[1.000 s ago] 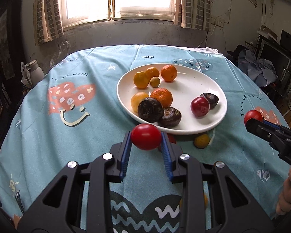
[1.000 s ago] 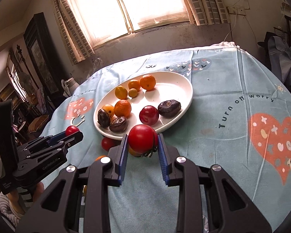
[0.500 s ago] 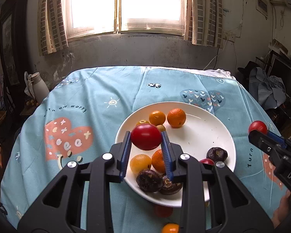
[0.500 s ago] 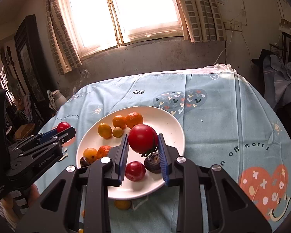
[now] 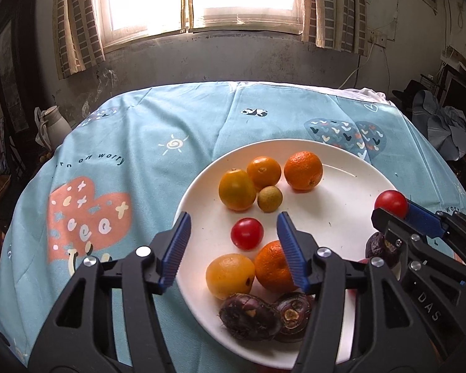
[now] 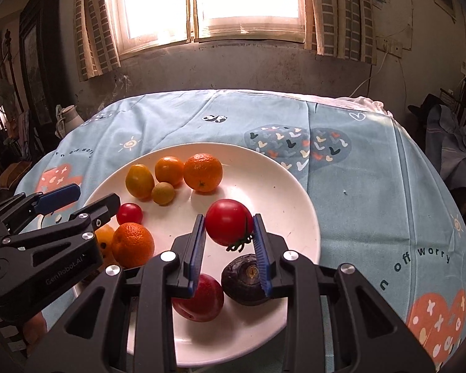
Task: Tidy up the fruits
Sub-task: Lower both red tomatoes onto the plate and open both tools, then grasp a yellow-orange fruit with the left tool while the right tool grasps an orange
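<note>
Two grippers hang over the white plate [image 5: 366,174], which sits on the blue patterned tablecloth [image 5: 158,143]. The left gripper [image 5: 233,242] is spread wide with nothing between its blue pads [image 5: 174,248]; a small red tomato [image 5: 247,233] lies on the plate in the gap between them, touching neither pad. In the right wrist view that same fruit sits just beyond the left tool's fingertip, beside an orange [image 6: 133,244].

The right gripper [image 6: 230,242] is clamped on a larger red tomato [image 6: 228,221], its green stem hanging out below toward the right pad. This tomato is held above the plate's right half, over open white surface, with a dark purple fruit [image 6: 248,279] and a red plum-like fruit [image 6: 200,298] lying nearer the camera beneath the fingers.

Farther back, three citrus fruits and a small greenish-yellow one cluster near the far rim [image 6: 171,172]; two more dark purple fruits [image 5: 264,315] lie at the near edge in the left view.

The relation that matters is vertical: the held tomato hangs above bare plate, so the right hand looks nearest to the next placement, and a short descent before letting go seems to be what is called for. Being round, the tomato could roll toward the rim or against the dark fruit if dropped from height. How high it sits above the plate cannot be judged.
</note>
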Demonstrator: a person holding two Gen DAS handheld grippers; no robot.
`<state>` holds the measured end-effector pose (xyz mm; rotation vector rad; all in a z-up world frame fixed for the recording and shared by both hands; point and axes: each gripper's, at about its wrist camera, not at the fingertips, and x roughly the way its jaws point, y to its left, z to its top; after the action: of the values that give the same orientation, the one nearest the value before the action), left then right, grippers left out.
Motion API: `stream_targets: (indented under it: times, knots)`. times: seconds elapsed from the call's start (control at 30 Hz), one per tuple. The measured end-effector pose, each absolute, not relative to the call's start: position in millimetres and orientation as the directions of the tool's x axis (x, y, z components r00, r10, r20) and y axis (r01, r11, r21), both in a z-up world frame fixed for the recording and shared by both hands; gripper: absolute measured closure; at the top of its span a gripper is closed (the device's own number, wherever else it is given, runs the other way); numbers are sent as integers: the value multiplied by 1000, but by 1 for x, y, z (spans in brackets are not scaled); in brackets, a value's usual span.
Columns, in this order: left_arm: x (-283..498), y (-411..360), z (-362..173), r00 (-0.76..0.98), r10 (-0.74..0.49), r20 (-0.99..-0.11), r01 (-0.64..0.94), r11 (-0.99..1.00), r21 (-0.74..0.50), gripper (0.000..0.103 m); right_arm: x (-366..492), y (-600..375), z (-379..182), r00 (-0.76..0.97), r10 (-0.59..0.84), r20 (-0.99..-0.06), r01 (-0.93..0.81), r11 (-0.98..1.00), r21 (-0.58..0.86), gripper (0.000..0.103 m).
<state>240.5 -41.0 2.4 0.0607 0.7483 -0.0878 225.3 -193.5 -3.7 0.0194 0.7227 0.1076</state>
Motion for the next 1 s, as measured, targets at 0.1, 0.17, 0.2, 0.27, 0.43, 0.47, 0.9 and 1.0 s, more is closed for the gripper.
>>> stream_targets:
  times: [0.1, 0.17, 0.2, 0.27, 0.43, 0.47, 0.9, 1.0]
  knots:
    - [239, -42, 1, 728, -53, -684, 101, 994, 30, 44, 220, -189, -2, 758, 80, -647, -90, 996, 18, 68]
    - [237, -42, 1, 729, -51, -683, 100, 994, 33, 43, 213, -186, 3, 790, 56, -610, -80, 997, -12, 41]
    - [236, -42, 1, 730, -52, -682, 100, 994, 32, 40, 209, -184, 6, 810, 41, -585, -74, 997, -34, 41]
    - [234, -41, 3, 738, -39, -674, 89, 995, 40, 37, 204, -179, 11, 834, 6, -551, -67, 994, -91, 41]
    - [232, -34, 7, 742, -43, -669, 77, 997, 21, 34, 195, -174, 19, 862, -4, -507, -70, 989, -127, 41]
    - [231, -33, 7, 742, -42, -669, 76, 997, 22, 34, 192, -172, 20, 865, -6, -502, -72, 988, -135, 41]
    - [163, -6, 17, 756, -50, -653, 53, 998, -16, 30, 117, -143, 41, 918, -17, -395, -96, 960, -265, 41]
    - [139, 1, 14, 755, -53, -654, 49, 998, -25, 28, 99, -144, 43, 922, -18, -388, -94, 959, -268, 41]
